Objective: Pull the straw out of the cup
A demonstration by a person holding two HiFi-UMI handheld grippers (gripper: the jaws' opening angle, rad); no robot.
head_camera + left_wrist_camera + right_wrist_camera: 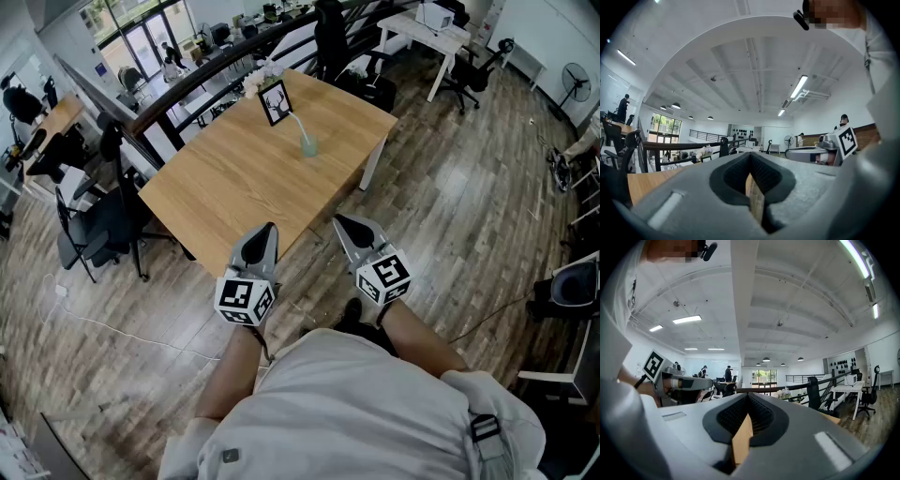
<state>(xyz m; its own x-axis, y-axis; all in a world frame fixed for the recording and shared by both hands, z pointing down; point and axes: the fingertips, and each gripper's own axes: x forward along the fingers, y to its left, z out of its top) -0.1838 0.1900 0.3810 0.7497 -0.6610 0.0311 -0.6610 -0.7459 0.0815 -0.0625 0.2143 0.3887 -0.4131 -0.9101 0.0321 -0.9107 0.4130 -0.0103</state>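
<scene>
A pale green cup [308, 146] stands on the far part of the wooden table [234, 183], with a white straw [297, 123] leaning out of it to the upper left. Both grippers are held level at the table's near edge, well short of the cup. My left gripper [266, 231] [751, 157] is shut with nothing in it. My right gripper [343, 223] [748, 399] is shut and empty too. Neither gripper view shows the cup; their own jaws hide the tabletop.
A black picture frame [275, 101] with a deer drawing stands just behind the cup. A dark railing [202, 73] runs behind the table. Black office chairs [94, 225] stand to the left, a white desk [427, 33] at the far right.
</scene>
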